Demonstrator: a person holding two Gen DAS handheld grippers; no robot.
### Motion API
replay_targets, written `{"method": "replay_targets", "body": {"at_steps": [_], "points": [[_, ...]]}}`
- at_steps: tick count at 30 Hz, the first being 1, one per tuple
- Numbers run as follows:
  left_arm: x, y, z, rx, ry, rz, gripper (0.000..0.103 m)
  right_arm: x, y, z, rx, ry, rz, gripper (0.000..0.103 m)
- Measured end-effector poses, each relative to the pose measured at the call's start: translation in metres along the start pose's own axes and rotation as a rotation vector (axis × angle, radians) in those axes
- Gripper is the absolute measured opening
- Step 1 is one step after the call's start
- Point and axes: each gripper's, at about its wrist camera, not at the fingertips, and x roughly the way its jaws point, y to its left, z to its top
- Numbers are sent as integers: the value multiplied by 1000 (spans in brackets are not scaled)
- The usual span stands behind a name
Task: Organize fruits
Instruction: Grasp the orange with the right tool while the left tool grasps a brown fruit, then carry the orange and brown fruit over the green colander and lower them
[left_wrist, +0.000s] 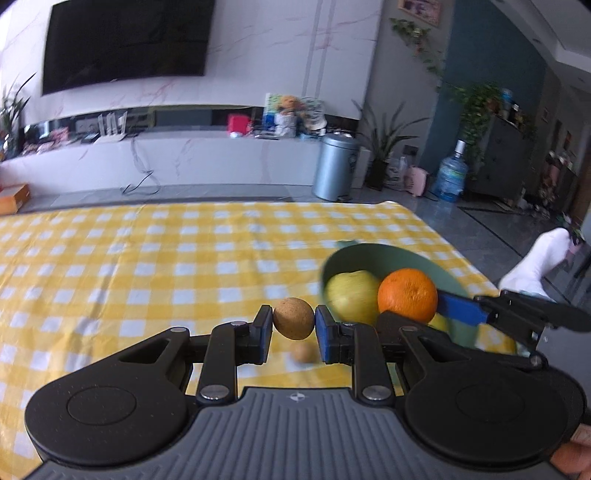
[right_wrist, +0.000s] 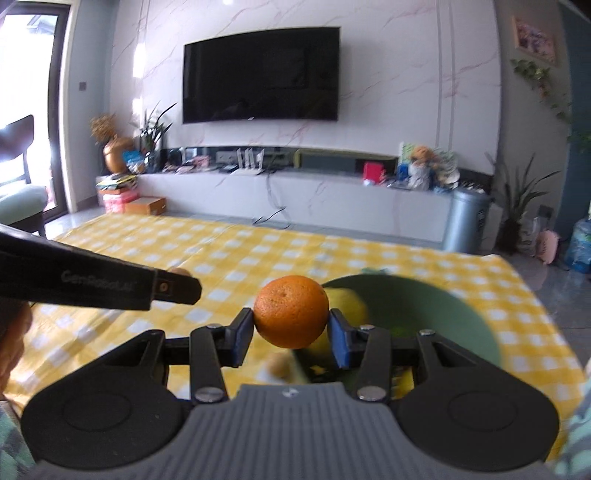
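In the left wrist view, my left gripper (left_wrist: 293, 325) is shut on a small round brown fruit (left_wrist: 293, 318), held above the yellow checked tablecloth (left_wrist: 147, 258). A second small brown fruit (left_wrist: 303, 352) lies on the cloth beneath it. To the right stands a green bowl (left_wrist: 369, 254) with a yellow-green apple (left_wrist: 352, 297) inside. In the right wrist view, my right gripper (right_wrist: 291, 326) is shut on an orange (right_wrist: 291, 312), held at the near left rim of the bowl (right_wrist: 443, 306). The apple (right_wrist: 349, 302) shows behind the orange. The loose brown fruit (right_wrist: 279, 365) lies blurred below.
The left gripper's black body (right_wrist: 99, 284) crosses the left of the right wrist view. A foot in a white sock (left_wrist: 535, 266) is beyond the table's right edge. A TV wall, a low cabinet and a metal bin (left_wrist: 336, 166) stand behind the table.
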Motion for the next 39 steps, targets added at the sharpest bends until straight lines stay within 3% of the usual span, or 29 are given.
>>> {"method": "replay_targets", "body": {"at_steps": [7, 16, 39], "points": [[16, -44, 3, 102, 16, -43, 27, -14, -34, 1, -55, 17, -102, 41], [48, -78, 3, 167, 67, -83, 27, -3, -79, -5, 17, 117, -152, 41], [91, -67, -10, 130, 181, -170, 27, 37, -83, -21, -44, 249, -184, 41]]}}
